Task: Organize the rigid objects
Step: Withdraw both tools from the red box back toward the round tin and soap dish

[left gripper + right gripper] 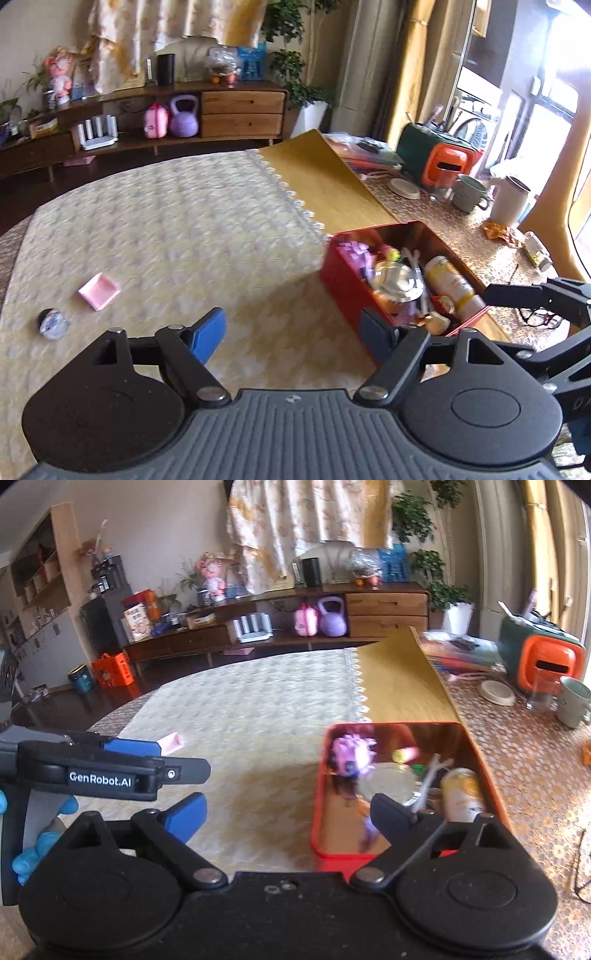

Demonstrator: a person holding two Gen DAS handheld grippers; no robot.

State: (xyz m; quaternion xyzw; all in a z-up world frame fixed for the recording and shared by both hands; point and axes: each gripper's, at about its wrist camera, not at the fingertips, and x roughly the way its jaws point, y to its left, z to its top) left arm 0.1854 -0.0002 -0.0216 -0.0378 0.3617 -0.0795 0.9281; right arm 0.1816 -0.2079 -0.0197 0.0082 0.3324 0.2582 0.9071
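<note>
Hovering over the table with both tongs spread wide and nothing between the pads.

Angling down: left tongs above the patterned cloth, right tongs at the near end of the red tin, the right pad overlapping its contents. Holding a yellow bottle, a shiny round lid and a purple toy, jumbled together. Lying loose on the cloth, well apart from the tin: a pink tray and a small round container. Showing a blue-gloved hand at the left tongs' handle.
</note>
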